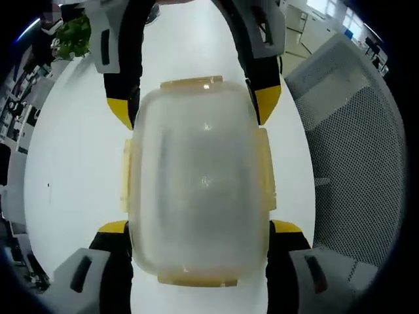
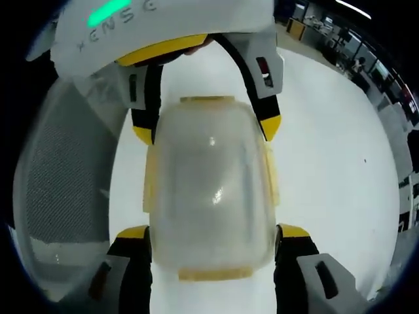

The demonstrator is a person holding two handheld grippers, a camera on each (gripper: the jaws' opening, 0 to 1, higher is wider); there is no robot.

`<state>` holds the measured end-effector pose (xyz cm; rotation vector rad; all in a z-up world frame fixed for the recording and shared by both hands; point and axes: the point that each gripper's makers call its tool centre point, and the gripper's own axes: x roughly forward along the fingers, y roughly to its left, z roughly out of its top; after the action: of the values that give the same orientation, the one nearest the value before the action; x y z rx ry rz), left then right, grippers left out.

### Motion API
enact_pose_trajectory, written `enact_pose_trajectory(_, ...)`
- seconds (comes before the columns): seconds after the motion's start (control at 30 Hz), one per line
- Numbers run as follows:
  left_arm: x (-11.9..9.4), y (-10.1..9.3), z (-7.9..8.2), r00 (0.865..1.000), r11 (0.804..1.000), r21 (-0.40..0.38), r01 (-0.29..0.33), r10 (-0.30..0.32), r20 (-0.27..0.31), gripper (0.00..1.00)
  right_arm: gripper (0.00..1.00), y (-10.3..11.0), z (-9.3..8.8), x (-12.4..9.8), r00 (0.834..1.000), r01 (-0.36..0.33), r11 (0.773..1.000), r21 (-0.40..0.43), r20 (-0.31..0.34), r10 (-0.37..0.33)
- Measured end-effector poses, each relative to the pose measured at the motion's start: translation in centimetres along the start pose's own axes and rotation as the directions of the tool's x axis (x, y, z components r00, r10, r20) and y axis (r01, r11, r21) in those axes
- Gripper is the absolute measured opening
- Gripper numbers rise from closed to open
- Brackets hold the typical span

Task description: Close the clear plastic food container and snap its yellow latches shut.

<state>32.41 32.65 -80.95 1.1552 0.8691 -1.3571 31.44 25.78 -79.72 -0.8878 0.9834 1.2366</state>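
the clear food container (image 1: 200,183) with its yellow latches (image 1: 126,176) sits on the white worktop (image 1: 72,163) between the left hand-held gripper (image 1: 200,229) and the right hand-held gripper (image 2: 213,232), each clamping one end from opposite sides, near a mesh chair (image 1: 357,157).

Black fingers (image 1: 112,243) with yellow tips, grey housings, green light strip on white casing (image 2: 108,12)
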Motion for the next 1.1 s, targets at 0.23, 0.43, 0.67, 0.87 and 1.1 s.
enact_pose_trajectory(0.23, -0.1, -1.0, 0.3, 1.000, 1.000, 0.001, 0.001, -0.001, -0.007, 0.84, 0.77, 1.0, -0.4, -0.1, 1.000, 0.000, 1.000, 0.000, -0.005, 0.000)
enact_pose_trajectory(0.43, -0.1, -1.8, 0.3, 1.000, 1.000, -0.006, 0.000, 0.000, 0.003, 0.84, 0.77, 1.7, -0.3, 0.0, 1.000, 0.000, 1.000, -0.005, -0.001, 0.000)
enact_pose_trajectory(0.67, -0.1, -1.7, 0.2, 1.000, 1.000, 0.003, 0.000, 0.000, 0.008, 0.84, 0.77, 1.7, -0.1, 0.0, 1.000, 0.010, 1.000, 0.013, 0.025, -0.010)
enact_pose_trajectory(0.87, -0.2, -1.7, -0.3, 1.000, 1.000, 0.013, -0.001, 0.002, -0.014, 0.84, 0.77, 1.9, 0.3, 0.1, 1.000, 0.008, 1.000, 0.018, 0.016, -0.009)
enact_pose_trajectory(1.1, -0.4, -1.8, -1.0, 1.000, 1.000, 0.018, 0.000, 0.000, 0.011, 0.84, 0.77, 1.9, 1.2, 0.5, 0.999, 0.013, 1.000, 0.028, 0.037, -0.014)
